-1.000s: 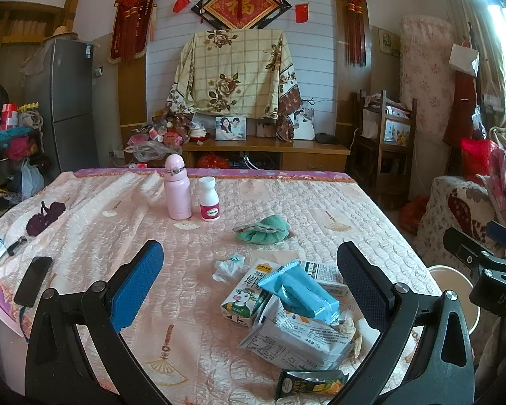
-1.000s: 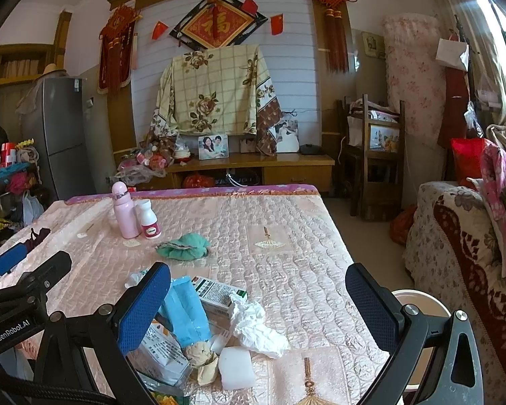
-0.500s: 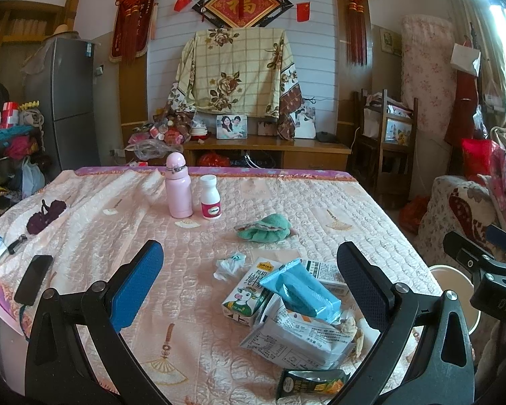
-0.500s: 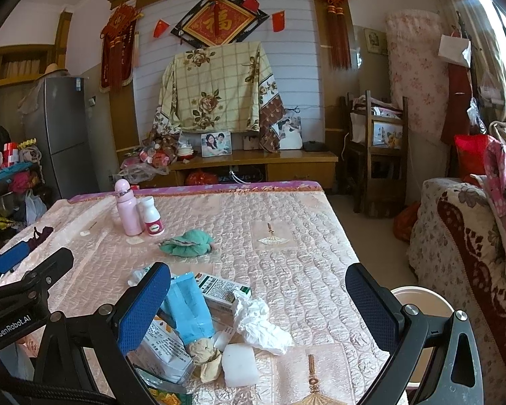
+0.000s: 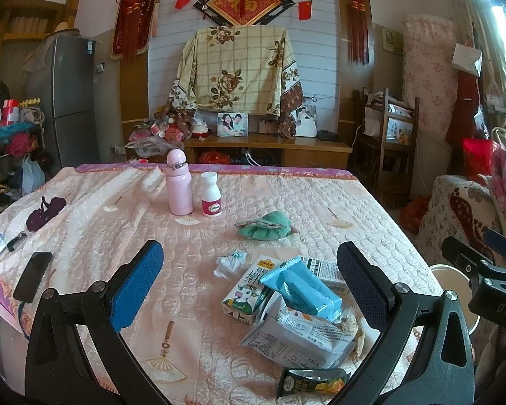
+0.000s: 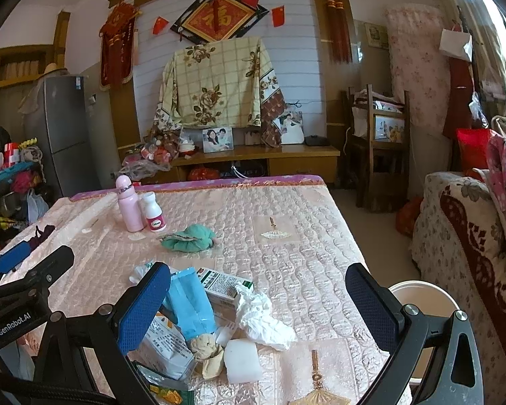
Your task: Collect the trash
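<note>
Slightly farther over the pink quilted tablecloth point(image 6: 303, 236) than a second ago, the right gripper point(image 6: 258, 295) hovers wide apart above a crumpled white tissue point(image 6: 259, 317). Left gripper point(image 5: 249, 271), fingers likewise spread, faces the blue plastic wrapper point(image 5: 300, 287) lying on that cloth beside the tissue.

Soft daylight from blown-out window point(image 5: 499, 6) at right, sharp focus, fisheye-curved edges

Both wrist views low over table point(image 5: 118, 222), facing far wall, sharing blue packet point(image 5: 300, 290) pile
</note>
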Action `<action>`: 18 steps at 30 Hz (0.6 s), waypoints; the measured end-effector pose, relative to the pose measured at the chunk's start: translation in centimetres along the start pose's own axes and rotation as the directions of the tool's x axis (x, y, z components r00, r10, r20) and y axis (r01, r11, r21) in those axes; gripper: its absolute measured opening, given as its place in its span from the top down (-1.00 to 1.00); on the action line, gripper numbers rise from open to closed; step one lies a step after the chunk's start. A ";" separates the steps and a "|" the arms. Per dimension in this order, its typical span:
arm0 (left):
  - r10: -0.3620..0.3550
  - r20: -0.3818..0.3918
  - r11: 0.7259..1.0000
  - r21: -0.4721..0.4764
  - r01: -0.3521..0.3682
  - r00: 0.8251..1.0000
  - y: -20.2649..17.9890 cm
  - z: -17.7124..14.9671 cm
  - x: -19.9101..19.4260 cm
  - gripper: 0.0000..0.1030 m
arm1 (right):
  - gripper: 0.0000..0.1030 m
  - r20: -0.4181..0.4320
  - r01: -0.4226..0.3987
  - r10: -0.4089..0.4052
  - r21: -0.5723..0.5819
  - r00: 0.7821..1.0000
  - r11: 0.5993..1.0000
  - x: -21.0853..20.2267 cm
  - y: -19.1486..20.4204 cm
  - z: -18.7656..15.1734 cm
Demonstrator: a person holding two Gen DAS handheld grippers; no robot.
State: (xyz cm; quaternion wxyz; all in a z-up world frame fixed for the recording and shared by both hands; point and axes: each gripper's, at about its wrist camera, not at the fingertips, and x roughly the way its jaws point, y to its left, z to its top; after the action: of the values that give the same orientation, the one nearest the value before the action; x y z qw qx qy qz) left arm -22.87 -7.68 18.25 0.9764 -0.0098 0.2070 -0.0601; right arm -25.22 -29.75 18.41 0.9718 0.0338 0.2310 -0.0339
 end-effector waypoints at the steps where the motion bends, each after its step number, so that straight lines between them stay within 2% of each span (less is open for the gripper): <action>1: 0.000 0.000 1.000 0.001 0.000 1.000 -0.1 0.0 0.0 -0.99 | -1.00 -0.002 -0.001 0.001 -0.002 1.000 1.000 0.0 0.0 0.0; 18: 0.014 -0.042 1.000 -0.003 -0.014 0.999 1.0 -1.1 0.6 -0.99 | -1.00 -0.048 -0.006 0.005 -0.022 0.999 1.000 1.1 0.0 -0.4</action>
State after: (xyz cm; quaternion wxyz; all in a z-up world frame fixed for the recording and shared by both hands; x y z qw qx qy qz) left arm -22.67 -6.78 16.92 0.9722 -0.0088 0.2278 -0.0532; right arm -24.48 -29.79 17.53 0.9664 0.0243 0.2544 -0.0277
